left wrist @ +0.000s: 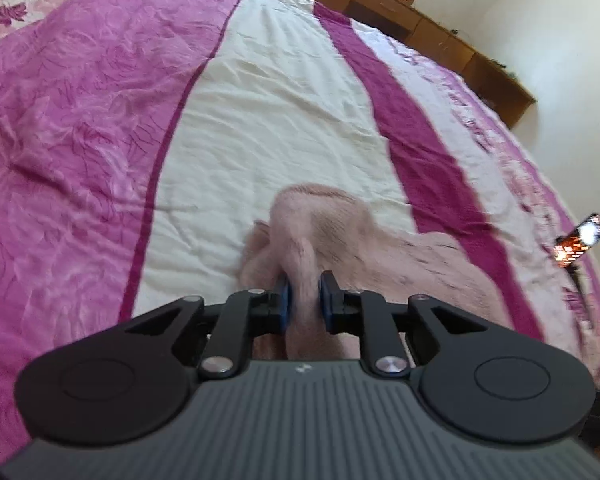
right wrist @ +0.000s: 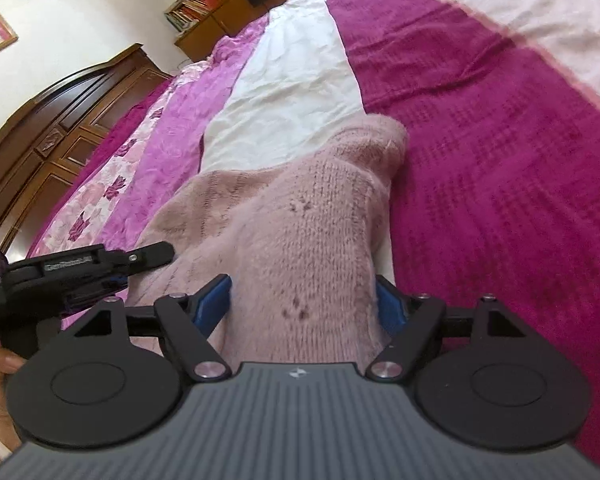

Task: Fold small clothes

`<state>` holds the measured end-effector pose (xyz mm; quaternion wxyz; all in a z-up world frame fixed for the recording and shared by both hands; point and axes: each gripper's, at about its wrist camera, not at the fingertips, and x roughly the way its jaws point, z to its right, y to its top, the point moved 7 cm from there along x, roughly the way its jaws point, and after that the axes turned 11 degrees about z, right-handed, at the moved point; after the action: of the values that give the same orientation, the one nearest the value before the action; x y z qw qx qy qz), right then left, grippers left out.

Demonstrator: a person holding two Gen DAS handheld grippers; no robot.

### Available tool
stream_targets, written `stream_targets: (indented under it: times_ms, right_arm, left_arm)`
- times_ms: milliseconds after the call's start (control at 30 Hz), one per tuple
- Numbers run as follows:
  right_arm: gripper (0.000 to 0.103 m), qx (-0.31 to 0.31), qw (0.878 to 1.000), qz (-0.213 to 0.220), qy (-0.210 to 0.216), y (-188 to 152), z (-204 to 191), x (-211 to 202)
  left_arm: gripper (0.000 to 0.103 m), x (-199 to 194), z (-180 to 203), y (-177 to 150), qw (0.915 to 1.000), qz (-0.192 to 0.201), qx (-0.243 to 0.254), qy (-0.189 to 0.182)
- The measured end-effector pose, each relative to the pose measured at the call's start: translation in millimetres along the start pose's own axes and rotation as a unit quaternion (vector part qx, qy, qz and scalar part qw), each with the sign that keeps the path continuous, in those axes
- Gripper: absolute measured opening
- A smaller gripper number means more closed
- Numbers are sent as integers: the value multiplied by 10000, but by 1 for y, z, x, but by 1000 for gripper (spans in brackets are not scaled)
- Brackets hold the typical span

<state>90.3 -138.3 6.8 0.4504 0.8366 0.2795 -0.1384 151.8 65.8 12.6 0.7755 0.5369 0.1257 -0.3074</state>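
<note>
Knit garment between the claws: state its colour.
Pale dusty pink knit garment, fuzzy, with small eyelet holes; clearest in the right wrist view.

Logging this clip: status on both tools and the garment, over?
Left tool shut on pink knit garment. Right tool open, wide around a thick fold. Garment on the bedspread. Nothing in the way.

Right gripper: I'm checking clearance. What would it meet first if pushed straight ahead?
The pink knitted sweater already fills the gap at the right gripper, so it would meet more of that knit first; beyond lies the magenta bedspread.
</note>
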Motion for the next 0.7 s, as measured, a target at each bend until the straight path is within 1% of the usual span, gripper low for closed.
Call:
stream_targets:
  times_ms: [33,100,233,367,433,500,567,700]
  right_arm:
    - [81,-29,10000,48,14,0,-1,-6]
    - [81,11,10000,86,41,0,1,-18]
    - [81,51,9998,189,47,-4,0,-41]
    - [81,-54,9996,283,70,-7,-6,-64]
    - [81,-107,9994,311,69,-9,-9,-74]
    - [81,-211,9992,349,43,-13,-13,-83]
    - [83,-335,9987,389,10,-17,-17,-92]
    - [86,-493,9979,414,-6,-29,-23,-106]
  left_arm:
    - [25,-9,3,-2,10000,-11,53,3]
    - [37,-25,10,-5,9998,-6,215,-8]
    - [39,-51,21,-17,9986,-82,510,55]
    - [40,-71,23,-28,9969,-119,675,388]
    - [44,-79,21,-32,9962,-106,685,530]
    - [56,-88,20,-37,9955,-81,662,673]
    - [62,-94,20,-44,9948,-72,674,756]
    - [63,-102,25,-62,9928,-213,823,843]
